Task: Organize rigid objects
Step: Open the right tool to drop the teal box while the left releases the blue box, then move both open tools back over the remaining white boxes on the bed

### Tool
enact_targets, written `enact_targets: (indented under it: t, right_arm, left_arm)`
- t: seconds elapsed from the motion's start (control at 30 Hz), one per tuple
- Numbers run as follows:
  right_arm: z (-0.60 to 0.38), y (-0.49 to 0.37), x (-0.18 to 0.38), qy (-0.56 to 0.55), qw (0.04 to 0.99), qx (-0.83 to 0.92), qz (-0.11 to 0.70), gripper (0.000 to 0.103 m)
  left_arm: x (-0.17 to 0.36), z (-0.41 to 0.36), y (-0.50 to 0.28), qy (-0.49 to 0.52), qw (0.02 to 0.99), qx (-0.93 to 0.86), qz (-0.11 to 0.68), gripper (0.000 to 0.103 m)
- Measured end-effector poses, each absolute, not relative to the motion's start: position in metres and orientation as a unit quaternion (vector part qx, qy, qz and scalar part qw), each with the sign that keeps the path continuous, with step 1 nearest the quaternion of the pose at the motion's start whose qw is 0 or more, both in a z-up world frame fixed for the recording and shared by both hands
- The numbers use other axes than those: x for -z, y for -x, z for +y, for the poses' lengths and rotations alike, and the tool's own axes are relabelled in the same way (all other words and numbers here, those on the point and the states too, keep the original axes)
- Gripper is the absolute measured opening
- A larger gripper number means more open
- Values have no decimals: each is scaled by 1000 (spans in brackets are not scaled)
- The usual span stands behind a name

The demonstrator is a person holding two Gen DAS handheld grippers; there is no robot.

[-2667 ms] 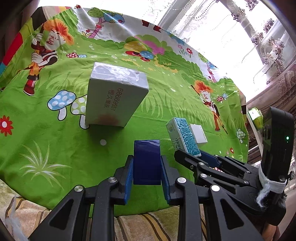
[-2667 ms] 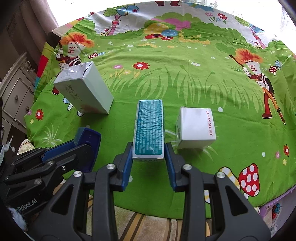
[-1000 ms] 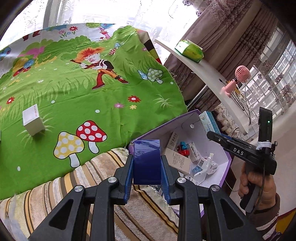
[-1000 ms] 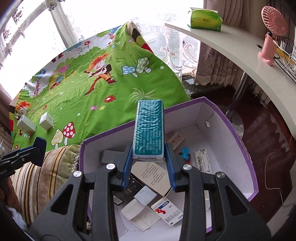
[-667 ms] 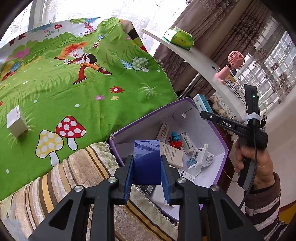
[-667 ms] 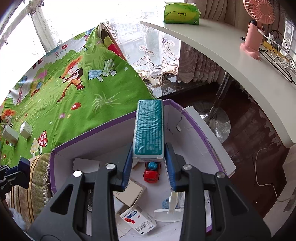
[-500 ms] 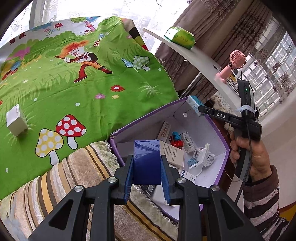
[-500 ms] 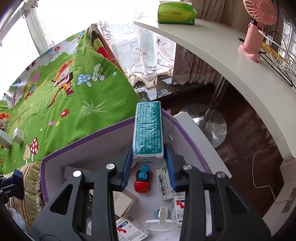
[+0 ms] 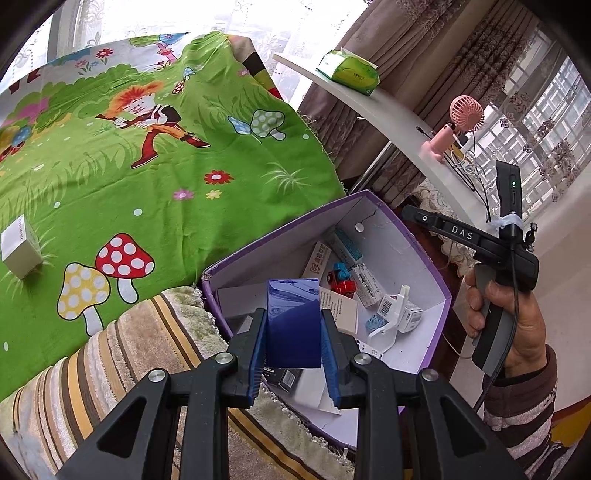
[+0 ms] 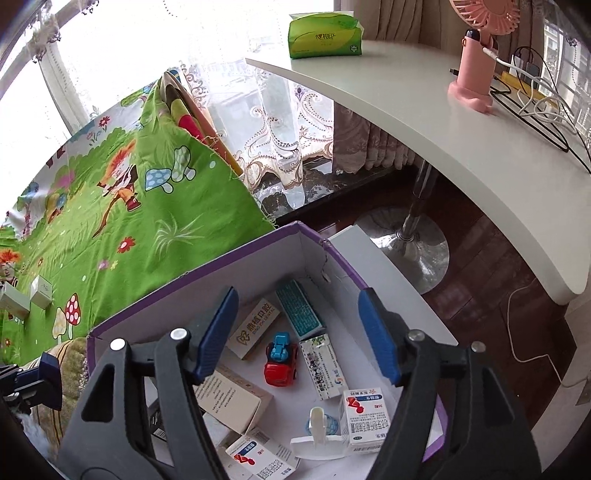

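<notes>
My left gripper [image 9: 293, 334] is shut on a dark blue box [image 9: 293, 321] and holds it over the near-left corner of a purple-rimmed white storage box [image 9: 391, 218]. My right gripper [image 10: 297, 334] is open and empty above the same storage box [image 10: 236, 258]. The teal box [image 10: 300, 308] lies inside at the far corner, also seen in the left wrist view [image 9: 349, 245]. The box holds several cartons and a small red and blue toy car [image 10: 281, 358]. The right gripper's body [image 9: 476, 240] shows at right in the left wrist view.
A green cartoon cloth [image 9: 110, 177] covers the surface at left, with a small white box [image 9: 20, 245] on it. A striped towel [image 9: 110, 354] lies by the storage box. A curved white desk [image 10: 461, 122] carries a pink fan [image 10: 476, 70] and tissue pack [image 10: 325, 35].
My right gripper opened and let the teal box drop into the far corner of the storage box. My left gripper still holds the blue box over the near corner.
</notes>
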State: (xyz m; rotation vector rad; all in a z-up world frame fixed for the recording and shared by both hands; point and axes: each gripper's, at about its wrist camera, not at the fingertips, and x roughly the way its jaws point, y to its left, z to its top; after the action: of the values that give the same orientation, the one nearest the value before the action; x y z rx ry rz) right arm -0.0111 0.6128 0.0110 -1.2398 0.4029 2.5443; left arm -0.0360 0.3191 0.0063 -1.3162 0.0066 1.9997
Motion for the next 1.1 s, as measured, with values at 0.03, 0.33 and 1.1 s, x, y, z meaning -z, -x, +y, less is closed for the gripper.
enact_targets:
  t: [0.03,0.33,1.1]
  right_arm:
    - [611,9,-14,427,138,-883,141,74]
    - [590,3,-25,419,115,-888,149,77]
    - [490,23,-41,428,36,-896,110,79]
  left_arm:
    - [-7,319,36,512,369,-776,-1,29]
    - [-9,311,39,512,360,-780,-16,31]
    - [-31,221,69,468,264,-840,-71,42]
